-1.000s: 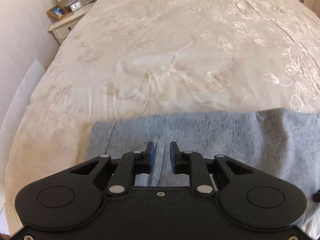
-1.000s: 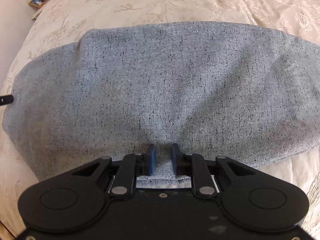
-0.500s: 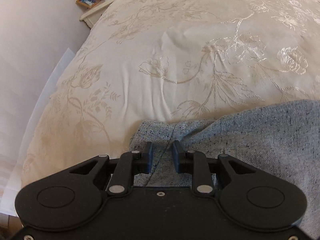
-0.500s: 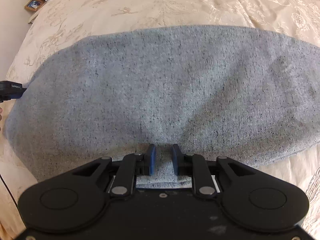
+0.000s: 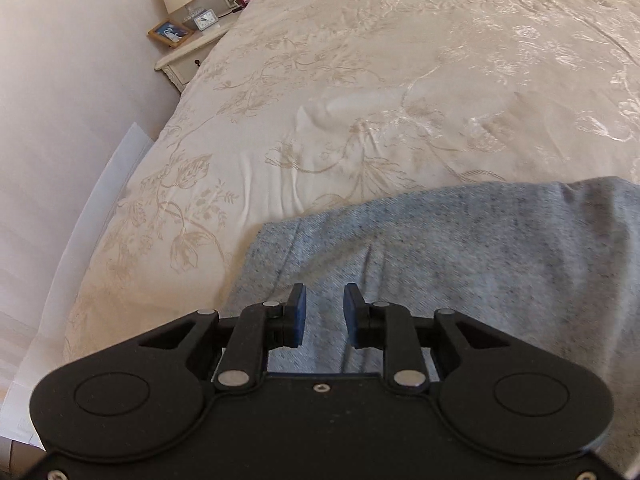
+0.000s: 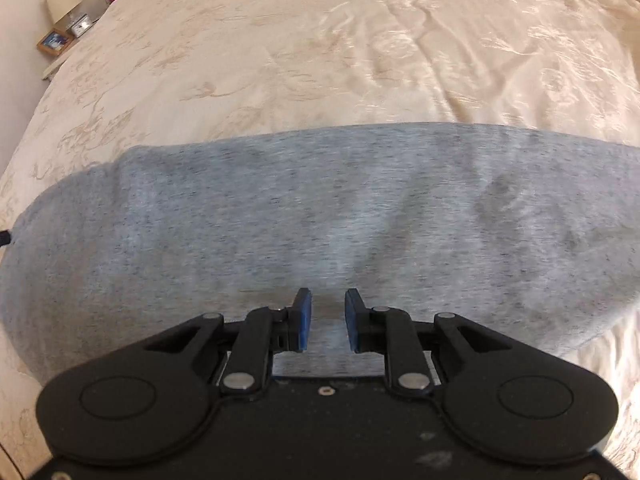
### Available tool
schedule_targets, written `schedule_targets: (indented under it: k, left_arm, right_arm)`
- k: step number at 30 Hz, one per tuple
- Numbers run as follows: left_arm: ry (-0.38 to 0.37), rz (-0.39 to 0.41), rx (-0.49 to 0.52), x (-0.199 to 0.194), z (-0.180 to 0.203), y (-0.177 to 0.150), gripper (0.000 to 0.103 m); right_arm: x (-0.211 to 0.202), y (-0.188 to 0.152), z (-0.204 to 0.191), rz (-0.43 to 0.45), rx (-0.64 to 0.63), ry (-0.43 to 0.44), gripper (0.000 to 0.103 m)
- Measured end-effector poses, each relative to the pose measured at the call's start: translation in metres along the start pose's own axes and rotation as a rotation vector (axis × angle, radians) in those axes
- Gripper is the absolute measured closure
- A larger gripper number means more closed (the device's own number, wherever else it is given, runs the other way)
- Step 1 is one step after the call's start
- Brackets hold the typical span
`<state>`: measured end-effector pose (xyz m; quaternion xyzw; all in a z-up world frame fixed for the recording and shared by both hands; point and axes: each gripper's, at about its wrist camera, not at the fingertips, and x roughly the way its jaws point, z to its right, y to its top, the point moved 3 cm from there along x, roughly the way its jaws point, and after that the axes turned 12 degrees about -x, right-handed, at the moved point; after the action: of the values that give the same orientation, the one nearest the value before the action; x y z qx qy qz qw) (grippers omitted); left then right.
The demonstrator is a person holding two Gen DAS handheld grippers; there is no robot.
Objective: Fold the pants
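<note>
Pants: we see the grey knit pants (image 6: 320, 208) lying across the cream embroidered bedspread (image 6: 320, 40), already doubled into a long band, its near edge under both tools.
Left gripper: our left gripper (image 5: 323, 312) sits over the band's end nearest the nightstand (image 5: 188, 60); its jaws have just been opening, and cloth fills the gap between the blue pads (image 5: 298, 314), but we cannot tell whether they pinch it.
Right gripper: our right gripper (image 6: 327, 318) stands at the near edge mid-band, jaws partly apart with fabric between them; we cannot tell if the pads bite.
Step in hand: we judge this to be setting up the next fold of the band.
How to do it well: we take all layers at each hold, lift both hands level together, and keep the cloth taut between them.
Risk: a pinch on the top layer alone lets the lower layers sag and skews the fold.
</note>
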<state>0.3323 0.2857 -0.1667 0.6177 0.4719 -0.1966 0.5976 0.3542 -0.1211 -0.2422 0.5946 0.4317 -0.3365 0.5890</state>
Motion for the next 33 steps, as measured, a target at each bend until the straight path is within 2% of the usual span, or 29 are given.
schedule_targets:
  k: [6, 11, 13, 15, 20, 24, 30, 33]
  left_arm:
    - [-0.029, -0.048, 0.030, -0.040, 0.047, -0.027, 0.070]
    - [-0.047, -0.092, 0.034, -0.072, 0.100, -0.046, 0.070]
    - [-0.063, -0.111, 0.036, -0.083, 0.124, -0.052, 0.070]
    - [-0.095, -0.133, 0.038, -0.092, 0.151, -0.058, 0.070]
    - [-0.168, -0.146, 0.126, -0.115, 0.224, -0.070, 0.070]
    - [-0.235, -0.154, 0.171, -0.131, 0.280, -0.071, 0.070]
    - [-0.290, -0.156, 0.241, -0.140, 0.356, -0.073, 0.070]
    - [-0.306, -0.168, 0.273, -0.141, 0.380, -0.076, 0.070]
  right_arm:
    - [-0.016, -0.017, 0.119, 0.067, 0.116, -0.165, 0.082]
    - [-0.016, -0.055, 0.237, -0.008, 0.204, -0.297, 0.084]
    - [-0.019, -0.068, 0.272, -0.031, 0.256, -0.314, 0.084]
    - [-0.026, -0.077, 0.300, -0.028, 0.318, -0.273, 0.084]
    - [-0.044, -0.086, 0.326, -0.006, 0.330, -0.184, 0.083]
    - [-0.058, -0.087, 0.349, 0.043, 0.409, -0.114, 0.081]
    - [-0.058, -0.060, 0.374, 0.102, 0.433, -0.104, 0.078]
    - [-0.047, -0.053, 0.387, 0.093, 0.429, -0.114, 0.075]
